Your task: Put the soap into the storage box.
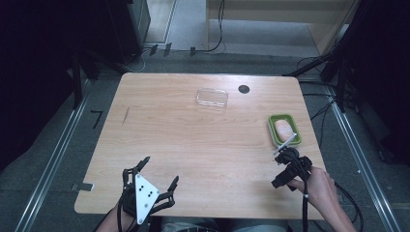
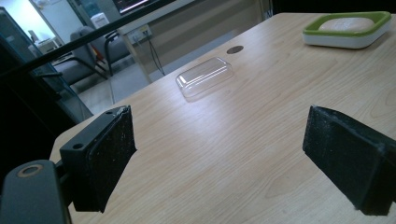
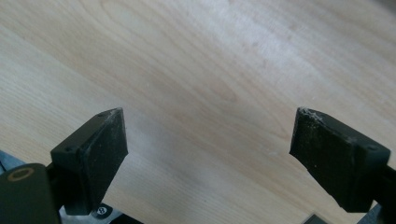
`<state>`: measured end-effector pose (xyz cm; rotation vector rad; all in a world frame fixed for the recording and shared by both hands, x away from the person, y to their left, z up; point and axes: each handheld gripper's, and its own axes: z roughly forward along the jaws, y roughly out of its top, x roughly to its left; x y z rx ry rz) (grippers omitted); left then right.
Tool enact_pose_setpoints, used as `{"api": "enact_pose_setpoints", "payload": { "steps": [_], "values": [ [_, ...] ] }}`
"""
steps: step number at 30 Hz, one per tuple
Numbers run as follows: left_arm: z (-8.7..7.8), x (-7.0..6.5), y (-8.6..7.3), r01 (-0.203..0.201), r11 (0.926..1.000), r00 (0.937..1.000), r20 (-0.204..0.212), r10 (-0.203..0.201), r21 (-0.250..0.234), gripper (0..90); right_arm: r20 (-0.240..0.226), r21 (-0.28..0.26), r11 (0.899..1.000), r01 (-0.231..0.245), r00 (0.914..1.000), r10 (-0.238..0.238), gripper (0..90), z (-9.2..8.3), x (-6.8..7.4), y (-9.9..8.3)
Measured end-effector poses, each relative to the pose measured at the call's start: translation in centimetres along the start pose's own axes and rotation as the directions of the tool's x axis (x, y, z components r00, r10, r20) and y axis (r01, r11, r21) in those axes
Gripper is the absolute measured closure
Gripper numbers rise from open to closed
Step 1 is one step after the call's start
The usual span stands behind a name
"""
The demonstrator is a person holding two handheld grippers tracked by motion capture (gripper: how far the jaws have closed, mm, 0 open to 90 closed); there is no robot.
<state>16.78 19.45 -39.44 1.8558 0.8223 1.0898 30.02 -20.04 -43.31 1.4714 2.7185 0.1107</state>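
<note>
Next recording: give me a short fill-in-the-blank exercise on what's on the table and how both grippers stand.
1. The soap lies in a ____ dish.
2. The clear plastic lid lies ____ from the dish, farther up the table.
3. The left gripper has its jaws ____.
4. The right gripper has ____ between its jaws.

Missing words: green; apart; open; nothing

high view looks down on the whole table (image 1: 203,140); both gripper views skim close over its wood.
</note>
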Motion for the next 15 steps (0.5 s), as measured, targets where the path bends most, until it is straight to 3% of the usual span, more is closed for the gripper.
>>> {"api": "enact_pose_setpoints", "payload": {
  "steps": [10, 15],
  "values": [
    [0.0, 0.0, 0.0, -0.002, 1.0, 1.0, -0.001, 0.002, -0.004, 9.9, -0.014, 0.028, 1.0, 0.004, 0.9999, -0.004, 11.5, 1.8, 0.7, -2.0],
    [-0.1, 0.0, 0.0, -0.005, 1.0, 1.0, -0.004, 0.005, -0.006, 9.9, -0.01, 0.013, 1.0, -0.004, 0.9999, 0.004, 12.5, 2.1, 0.8, -3.2]
  ]
}}
